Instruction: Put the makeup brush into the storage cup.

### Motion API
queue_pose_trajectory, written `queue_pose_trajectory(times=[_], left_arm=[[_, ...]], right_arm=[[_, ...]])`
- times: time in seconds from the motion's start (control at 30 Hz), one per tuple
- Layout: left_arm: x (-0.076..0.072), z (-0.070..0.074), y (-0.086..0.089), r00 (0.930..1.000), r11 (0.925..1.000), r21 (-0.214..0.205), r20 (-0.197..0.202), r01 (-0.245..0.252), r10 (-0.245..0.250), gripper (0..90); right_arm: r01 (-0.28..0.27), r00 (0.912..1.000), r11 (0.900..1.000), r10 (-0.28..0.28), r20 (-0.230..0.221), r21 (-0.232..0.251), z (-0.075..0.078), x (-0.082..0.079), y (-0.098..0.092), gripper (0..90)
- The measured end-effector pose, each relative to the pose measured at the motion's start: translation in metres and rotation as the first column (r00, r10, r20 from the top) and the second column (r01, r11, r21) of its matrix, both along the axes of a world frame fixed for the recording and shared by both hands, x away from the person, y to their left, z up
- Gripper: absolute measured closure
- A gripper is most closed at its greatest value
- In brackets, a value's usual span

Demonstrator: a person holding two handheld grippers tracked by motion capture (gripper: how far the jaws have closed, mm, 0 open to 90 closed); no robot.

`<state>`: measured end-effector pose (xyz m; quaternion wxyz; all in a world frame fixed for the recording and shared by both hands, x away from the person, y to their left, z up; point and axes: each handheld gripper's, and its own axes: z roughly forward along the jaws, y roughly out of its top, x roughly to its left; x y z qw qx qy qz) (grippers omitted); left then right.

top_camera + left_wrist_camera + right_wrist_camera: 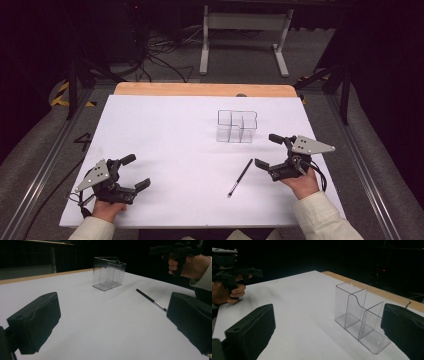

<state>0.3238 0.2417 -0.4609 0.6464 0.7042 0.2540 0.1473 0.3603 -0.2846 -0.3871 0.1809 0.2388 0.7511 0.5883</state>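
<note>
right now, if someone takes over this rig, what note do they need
Left gripper: open, holding nothing, near the table's front left edge.
Right gripper: open, holding nothing, just right of the pen.
Pen: lies flat on the white table, untouched.
Clear organizer: upright and apparently empty, beyond the pen.
Done: nothing yet.
Left: probably pick up the pen and stand it in a compartment.

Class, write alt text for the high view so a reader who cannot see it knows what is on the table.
A white table holds a clear plastic compartment organizer and, nearer the person, a thin black brush lying flat. The left gripper and right gripper, each held in a hand at the near corners, are open and hold nothing; the right one is closest to the brush.
</note>
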Motion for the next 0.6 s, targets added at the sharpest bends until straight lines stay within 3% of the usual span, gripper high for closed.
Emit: queue_pose_trajectory(times=[0.23, 0.37, 0.6], left_arm=[[0.003, -0.001, 0.002, 0.9974, 0.9990, -0.029, -0.062, 0.034, -0.036, 0.0], [0.002, -0.001, 0.002, 0.9968, 0.9975, -0.031, -0.046, 0.063, -0.065, 0.3], [0.001, -0.001, 0.000, 0.9972, 0.9978, -0.012, -0.037, 0.064, -0.065, 0.3]], right_arm=[[-0.021, 0.9997, 0.9995, 0.021, -0.009, -0.025, 0.006, 0.007, 0.007, 0.4], [-0.029, 0.9996, 0.9984, 0.029, -0.007, -0.048, 0.011, 0.010, 0.010, 0.6], [-0.050, 0.9988, 0.9928, 0.049, -0.007, -0.109, 0.020, 0.014, 0.018, 1.1]])
